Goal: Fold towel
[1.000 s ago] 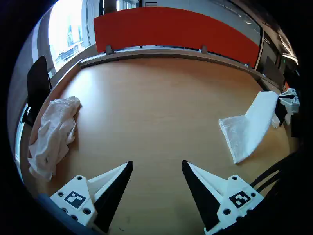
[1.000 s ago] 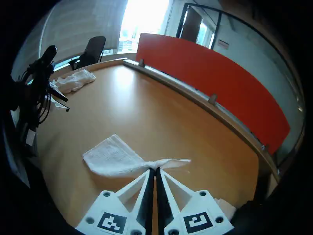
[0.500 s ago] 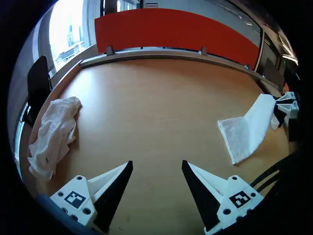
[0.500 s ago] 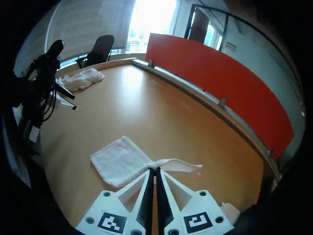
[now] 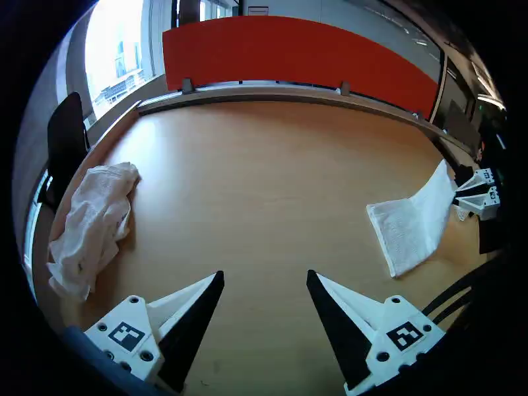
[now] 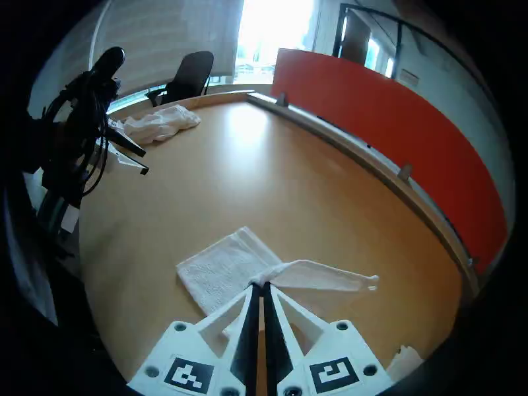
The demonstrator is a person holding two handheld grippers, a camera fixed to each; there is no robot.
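Open desk stretches between crumpled cloth and towel.

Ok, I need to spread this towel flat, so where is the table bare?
The middle of the wooden table is bare, between the crumpled towel at one side, the small towel pinched by the right gripper, and the red partition at the back. The left gripper hangs open over the near edge.

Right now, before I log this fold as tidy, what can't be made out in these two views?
Right gripper view: the shut right tongs cover the pinched corner of the small white textured towel.
Right gripper view: a white scrap at lower right is cut off by the edge; unidentifiable.
Left gripper view: the crumpled white cloth heap hides its own layers; one piece or several, unclear.
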